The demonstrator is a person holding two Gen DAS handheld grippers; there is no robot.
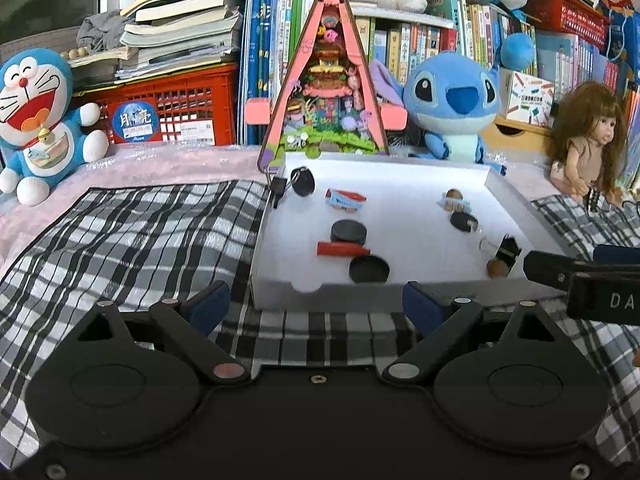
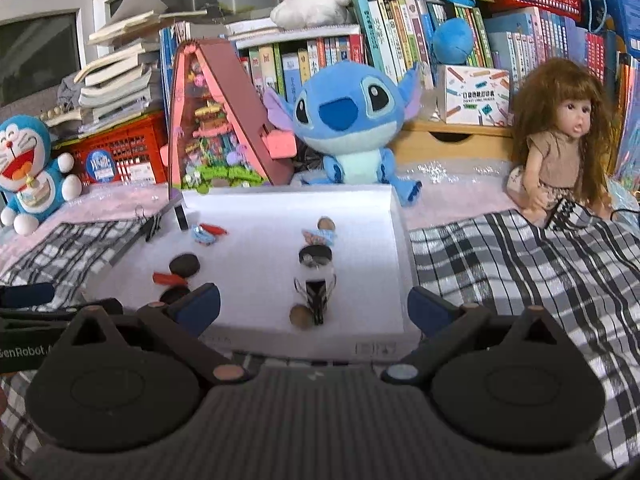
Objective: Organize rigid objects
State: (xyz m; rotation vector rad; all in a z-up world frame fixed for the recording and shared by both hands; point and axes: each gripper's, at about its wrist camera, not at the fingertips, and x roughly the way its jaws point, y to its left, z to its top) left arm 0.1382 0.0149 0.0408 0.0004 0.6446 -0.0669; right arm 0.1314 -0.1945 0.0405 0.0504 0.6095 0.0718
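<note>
Nearby, I am holding my left gripper (image 1: 316, 300) and right gripper (image 2: 314, 304) with jaws apart and empty before the white tray (image 1: 400, 184). Black discs (image 1: 348, 232), clips and small toys are lying scattered inside it, seemingly unsorted; beyond it, a Stitch plush (image 1: 452, 100) is sitting.

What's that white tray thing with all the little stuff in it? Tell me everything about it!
The white tray is a shallow, rectangular box that looks like foam or card, with low raised walls and a small notch in its near edge. It lies flat on the black-and-white checked cloth, in front of the pink triangular toy house and the blue plush. Inside lie small things, spread apart: black round discs, a red piece, binder clips and brown balls. Neither hand-held gripper touches it.
</note>
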